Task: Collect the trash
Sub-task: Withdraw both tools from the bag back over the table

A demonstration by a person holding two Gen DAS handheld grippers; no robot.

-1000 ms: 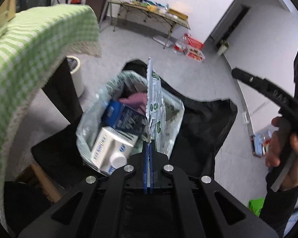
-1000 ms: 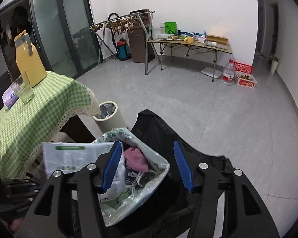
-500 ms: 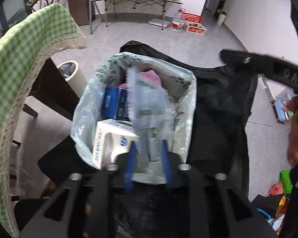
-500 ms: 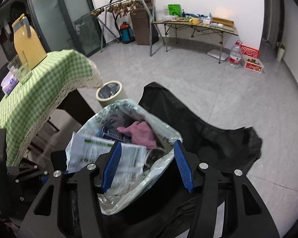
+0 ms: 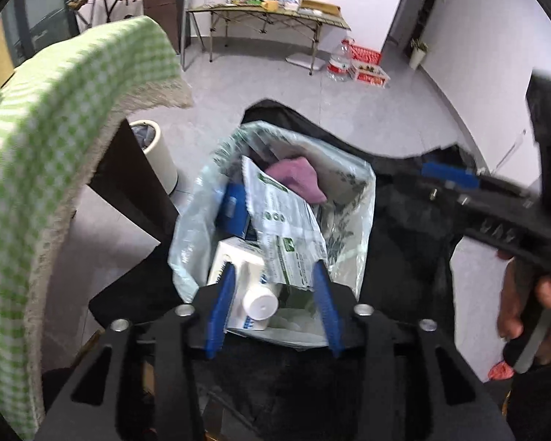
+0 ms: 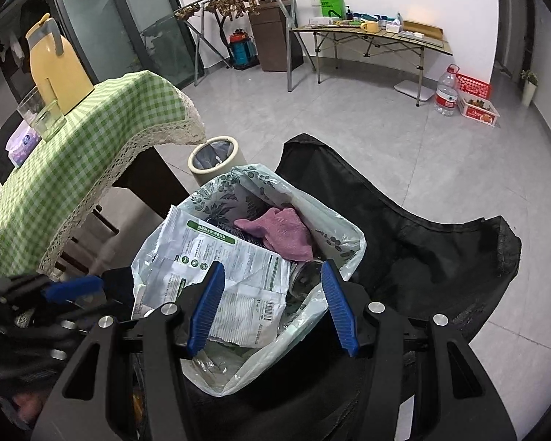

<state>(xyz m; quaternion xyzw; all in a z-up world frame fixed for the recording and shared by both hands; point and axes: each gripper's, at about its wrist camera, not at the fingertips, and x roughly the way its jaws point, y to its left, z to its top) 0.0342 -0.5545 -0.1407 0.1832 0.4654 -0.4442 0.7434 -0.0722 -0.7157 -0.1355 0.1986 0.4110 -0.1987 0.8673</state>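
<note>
Now left tool (image 5: 272, 294) opening above trash bag (image 5: 352, 183), printed wrapper (image 5: 286, 220) inside

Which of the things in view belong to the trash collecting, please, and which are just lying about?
Part of the job:
- printed trash bag
- white wrapper lying in it
- pink cloth
- milk carton
- blue box
- left hand-held gripper, jaws opening

Just lying about:
- yellow jug
- glass
- small bin
- water bottle
- folding table
</note>
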